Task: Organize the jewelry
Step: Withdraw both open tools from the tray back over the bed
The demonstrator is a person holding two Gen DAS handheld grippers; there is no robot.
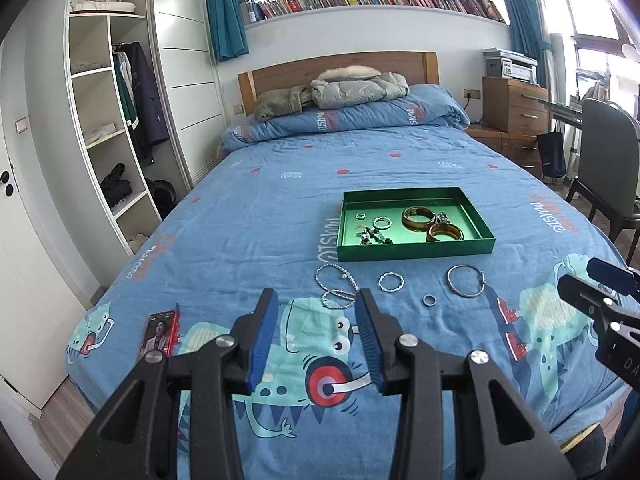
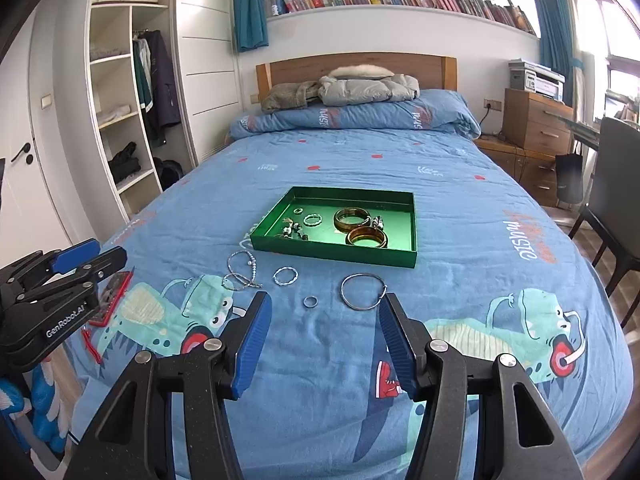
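A green tray (image 1: 412, 250) (image 2: 332, 250) lies on the blue bedspread and holds two amber bangles (image 1: 418, 216) (image 2: 366, 237), small rings and a beaded piece. In front of it on the bed lie a beaded bracelet (image 1: 336, 284) (image 2: 242, 270), a twisted silver ring (image 1: 391, 282) (image 2: 285, 276), a small ring (image 1: 429, 300) (image 2: 310, 301) and a large silver bangle (image 1: 466, 280) (image 2: 363, 292). My left gripper (image 1: 318, 304) is open and empty just short of the beaded bracelet. My right gripper (image 2: 325, 306) is open and empty just short of the small ring and the large bangle.
A red phone (image 1: 158, 334) (image 2: 110, 296) lies on the bed at the near left. Jackets (image 1: 352, 90) rest on the folded quilt at the headboard. A wardrobe (image 1: 112, 120) stands left, a dresser (image 1: 516, 106) and a chair (image 1: 608, 168) right.
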